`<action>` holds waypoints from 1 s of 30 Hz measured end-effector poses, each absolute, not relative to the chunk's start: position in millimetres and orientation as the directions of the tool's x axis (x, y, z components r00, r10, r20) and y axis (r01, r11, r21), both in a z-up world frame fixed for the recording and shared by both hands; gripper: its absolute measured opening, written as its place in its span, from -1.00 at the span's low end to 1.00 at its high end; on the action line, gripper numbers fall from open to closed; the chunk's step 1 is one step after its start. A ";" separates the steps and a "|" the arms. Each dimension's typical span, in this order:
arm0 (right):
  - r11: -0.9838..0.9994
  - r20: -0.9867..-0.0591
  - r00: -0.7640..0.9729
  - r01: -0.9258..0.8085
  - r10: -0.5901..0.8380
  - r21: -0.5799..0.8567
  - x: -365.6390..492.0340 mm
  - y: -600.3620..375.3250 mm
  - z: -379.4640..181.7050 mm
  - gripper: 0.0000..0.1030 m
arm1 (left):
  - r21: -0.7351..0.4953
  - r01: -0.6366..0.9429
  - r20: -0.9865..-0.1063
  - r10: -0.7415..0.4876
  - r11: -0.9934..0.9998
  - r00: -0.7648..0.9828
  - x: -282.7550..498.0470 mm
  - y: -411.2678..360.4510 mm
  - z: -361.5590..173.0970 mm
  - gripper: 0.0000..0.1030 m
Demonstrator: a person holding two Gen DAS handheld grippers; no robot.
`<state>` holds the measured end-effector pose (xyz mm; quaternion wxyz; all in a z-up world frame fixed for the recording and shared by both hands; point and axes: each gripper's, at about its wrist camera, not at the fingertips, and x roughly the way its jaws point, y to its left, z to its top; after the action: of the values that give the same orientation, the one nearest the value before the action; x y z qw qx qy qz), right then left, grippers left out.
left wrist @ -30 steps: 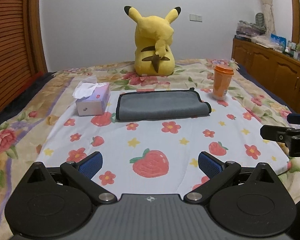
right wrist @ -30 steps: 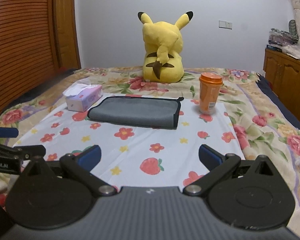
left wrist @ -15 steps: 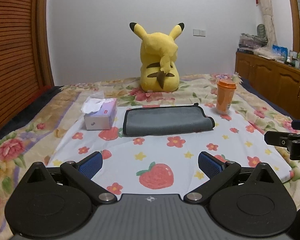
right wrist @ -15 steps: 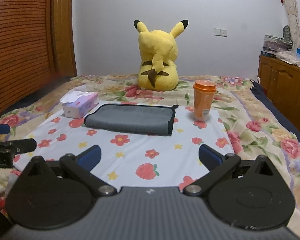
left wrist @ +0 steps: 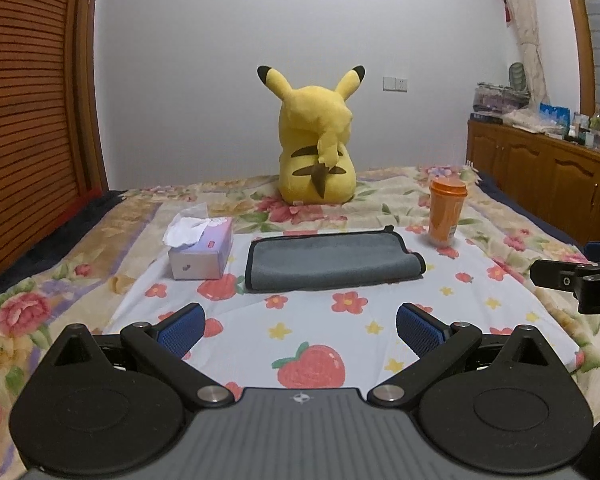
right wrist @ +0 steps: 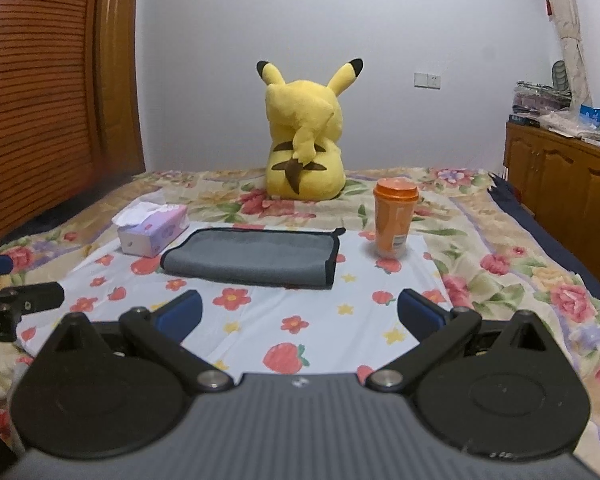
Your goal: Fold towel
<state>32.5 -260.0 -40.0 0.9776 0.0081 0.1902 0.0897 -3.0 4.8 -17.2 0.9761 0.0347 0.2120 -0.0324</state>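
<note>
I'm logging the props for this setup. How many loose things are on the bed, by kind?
Grey towel: 1
Tissue box: 1
Orange cup: 1
Yellow plush toy: 1
Total: 4

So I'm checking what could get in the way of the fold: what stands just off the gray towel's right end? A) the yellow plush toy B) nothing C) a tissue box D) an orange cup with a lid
D: the orange cup stands upright on the strawberry sheet just right of the gray towel, apart from it; the tissue box is at the left end and the plush toy behind.
</note>
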 end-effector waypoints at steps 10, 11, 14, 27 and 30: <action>0.987 -0.347 0.924 -0.151 0.163 0.060 30.9 -263.3 -38.7 1.00 | 0.062 0.078 -0.380 -0.049 0.995 0.924 -2.9 4.2 -12.1 1.00; 0.987 -0.345 0.925 -0.149 0.161 0.061 30.6 -263.7 -38.8 1.00 | 0.060 0.076 -0.376 -0.048 0.995 0.925 -2.5 4.6 -11.5 1.00; 0.988 -0.334 0.930 -0.139 0.153 0.065 30.4 -265.2 -38.1 1.00 | 0.059 0.071 -0.366 -0.044 0.996 0.930 -2.5 5.9 -10.2 1.00; 0.991 -0.282 0.951 -0.106 0.123 0.076 25.6 -272.3 -34.9 1.00 | 0.068 0.073 -0.327 -0.047 0.995 0.944 -5.7 6.2 -6.0 1.00; 0.992 -0.281 0.952 -0.105 0.122 0.077 25.3 -272.3 -34.8 1.00 | 0.064 0.070 -0.329 -0.045 0.995 0.943 -5.9 6.5 -6.1 1.00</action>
<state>25.3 -272.3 -34.8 0.9874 0.0307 0.1439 0.0574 -5.9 6.5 -6.1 0.9850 0.0376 0.1660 -0.0294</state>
